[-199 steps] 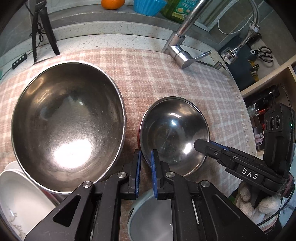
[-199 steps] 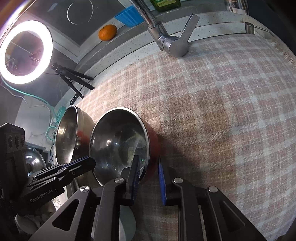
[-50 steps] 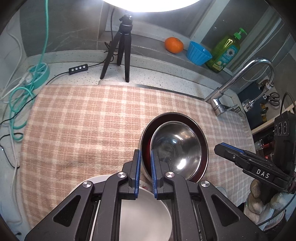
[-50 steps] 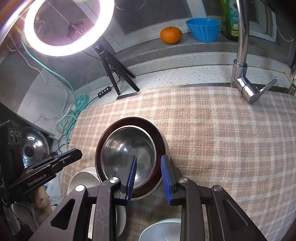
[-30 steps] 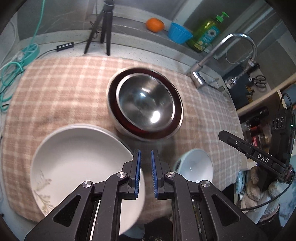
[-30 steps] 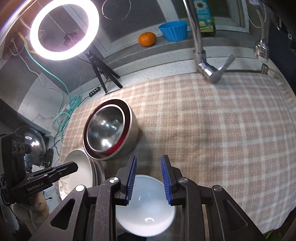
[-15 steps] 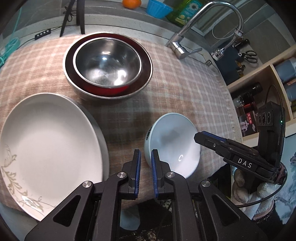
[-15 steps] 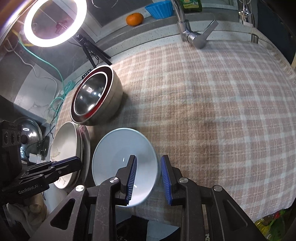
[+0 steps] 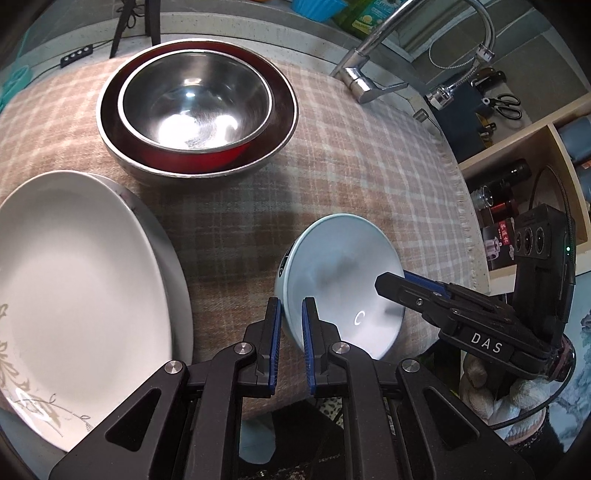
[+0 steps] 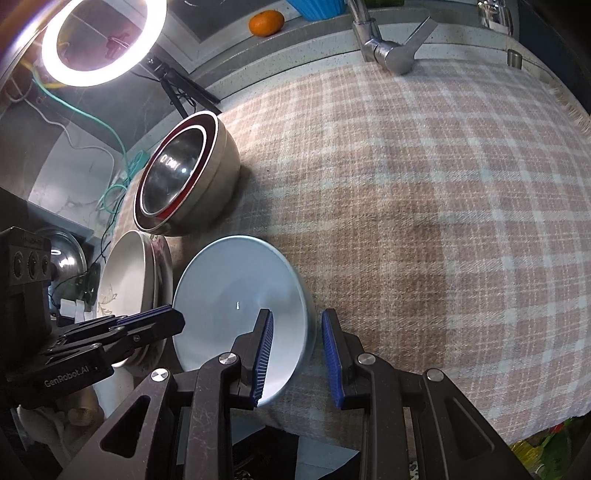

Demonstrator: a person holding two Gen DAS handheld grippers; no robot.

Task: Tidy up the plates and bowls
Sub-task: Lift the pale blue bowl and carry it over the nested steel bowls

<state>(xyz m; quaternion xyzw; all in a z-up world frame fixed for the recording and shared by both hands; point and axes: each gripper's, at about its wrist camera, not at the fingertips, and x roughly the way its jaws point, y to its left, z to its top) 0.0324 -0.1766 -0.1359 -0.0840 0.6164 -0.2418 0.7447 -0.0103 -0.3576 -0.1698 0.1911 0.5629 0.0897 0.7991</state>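
Observation:
A pale blue bowl [image 9: 340,273] [image 10: 236,295] stands on the plaid cloth [image 9: 351,166] near the counter's front edge. My left gripper [image 9: 290,325] is at its left rim, jaws almost together, and the rim shows in the narrow gap. I cannot tell whether the pads touch it. My right gripper [image 10: 297,332] stands astride the bowl's right rim, one finger inside and one outside, with the pads clear of the wall. A small steel bowl [image 9: 195,99] sits nested in a larger steel bowl [image 9: 280,122] at the back. A white plate [image 9: 74,277] lies stacked on another at the left.
A faucet [image 9: 362,81] rises at the back right of the cloth. A ring light [image 10: 99,40] on a tripod, an orange [image 10: 266,22] and a blue cup stand on the ledge behind. Open shelves [image 9: 517,177] lie past the counter's right end.
Both grippers have left the nested steel bowls and come down and forward to the pale blue bowl, one at each side of its rim. Neither jaw gap has changed.

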